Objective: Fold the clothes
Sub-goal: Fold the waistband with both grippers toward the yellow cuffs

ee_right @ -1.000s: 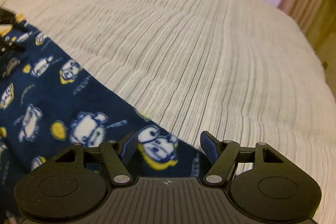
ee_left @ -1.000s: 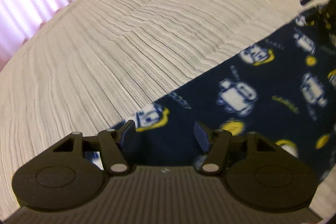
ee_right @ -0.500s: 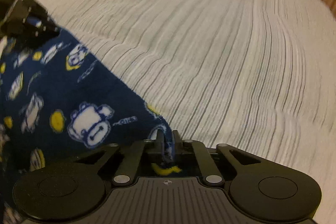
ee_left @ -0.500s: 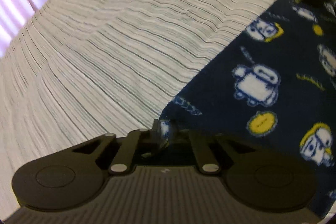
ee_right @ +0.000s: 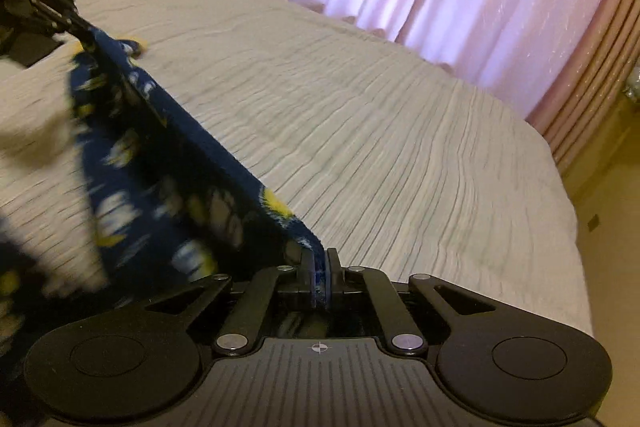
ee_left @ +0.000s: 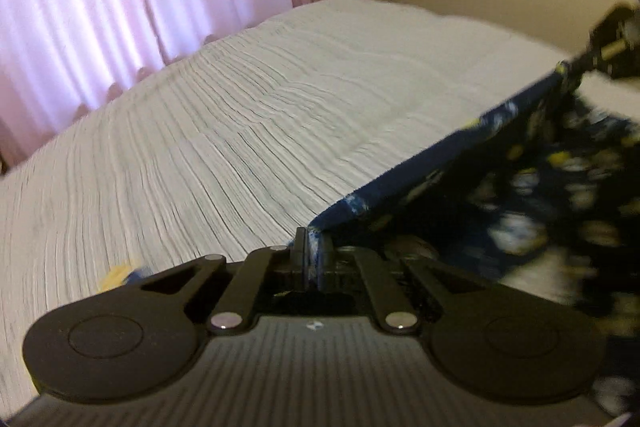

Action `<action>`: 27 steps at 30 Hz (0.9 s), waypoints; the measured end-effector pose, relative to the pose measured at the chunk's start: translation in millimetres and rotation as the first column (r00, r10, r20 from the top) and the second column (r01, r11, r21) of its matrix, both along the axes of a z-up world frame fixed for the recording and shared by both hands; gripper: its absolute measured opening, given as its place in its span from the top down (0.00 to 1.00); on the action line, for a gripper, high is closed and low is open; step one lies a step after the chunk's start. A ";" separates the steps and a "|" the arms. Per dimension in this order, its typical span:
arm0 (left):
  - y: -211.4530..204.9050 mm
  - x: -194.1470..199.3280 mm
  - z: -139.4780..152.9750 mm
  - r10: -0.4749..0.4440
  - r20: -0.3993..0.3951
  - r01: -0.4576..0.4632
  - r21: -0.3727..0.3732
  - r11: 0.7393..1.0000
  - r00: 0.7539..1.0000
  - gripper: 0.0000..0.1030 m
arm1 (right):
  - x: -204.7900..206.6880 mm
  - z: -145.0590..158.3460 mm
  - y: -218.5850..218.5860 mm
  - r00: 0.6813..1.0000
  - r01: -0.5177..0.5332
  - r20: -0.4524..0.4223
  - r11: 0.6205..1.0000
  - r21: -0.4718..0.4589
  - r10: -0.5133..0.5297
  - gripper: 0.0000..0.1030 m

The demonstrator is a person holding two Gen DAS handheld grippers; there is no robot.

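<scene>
Both the left gripper [ee_left: 311, 255] and the right gripper [ee_right: 320, 279] pinch one edge of the fleece garment [ee_right: 168, 187], stretched above the bed [ee_right: 380, 131]. A thin pinch may slip under tension.

The garment [ee_left: 500, 187] is dark navy fleece printed with small white and yellow cartoon figures. Its top edge is stretched taut in the air, and the blurred rest hangs down below it.
</scene>
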State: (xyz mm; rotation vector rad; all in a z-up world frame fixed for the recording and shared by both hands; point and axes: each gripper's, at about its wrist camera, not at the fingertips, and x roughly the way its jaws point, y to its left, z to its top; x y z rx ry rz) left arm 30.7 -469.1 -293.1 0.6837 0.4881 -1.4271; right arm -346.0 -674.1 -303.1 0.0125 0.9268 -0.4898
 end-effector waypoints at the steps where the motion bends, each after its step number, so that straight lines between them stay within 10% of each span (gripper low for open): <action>1: 20.9 -11.5 5.3 0.016 -0.029 -0.016 0.006 1.000 0.999 0.98 | -10.7 3.7 19.8 1.000 0.003 -0.010 1.000 0.012 -0.003 0.98; 7: 148.9 -90.8 -4.6 0.176 -0.196 -0.140 0.181 0.973 0.965 0.98 | -74.2 10.9 139.3 0.994 0.061 -0.095 0.989 0.137 -0.048 0.98; 12: 208.8 -141.1 -59.1 0.347 -0.270 -0.201 0.449 0.870 0.898 0.95 | -99.1 -36.9 186.0 0.940 0.280 -0.273 0.920 0.274 -0.204 0.97; 16: 229.8 -151.4 -58.2 0.422 -0.291 -0.261 0.460 0.849 0.859 0.88 | -126.8 -41.6 180.6 0.888 0.452 -0.251 0.827 0.335 -0.384 0.97; 18: 228.4 -144.4 -50.7 0.471 -0.296 -0.330 0.419 0.846 0.831 0.65 | -143.4 -38.2 166.3 0.863 0.504 -0.178 0.776 0.380 -0.473 0.97; 21: 222.2 -125.8 -47.4 0.576 -0.331 -0.464 0.361 0.809 0.747 0.60 | -168.3 -33.0 144.9 0.796 0.563 -0.075 0.690 0.454 -0.600 0.82; 23: 214.9 -111.8 -48.8 0.643 -0.369 -0.544 0.344 0.766 0.672 0.54 | -184.8 -29.5 130.7 0.734 0.590 -0.012 0.629 0.507 -0.679 0.27; 27: 207.4 -100.4 -61.8 0.728 -0.425 -0.633 0.367 0.681 0.538 0.53 | -218.0 -22.6 102.1 0.573 0.609 0.093 0.500 0.616 -0.814 0.25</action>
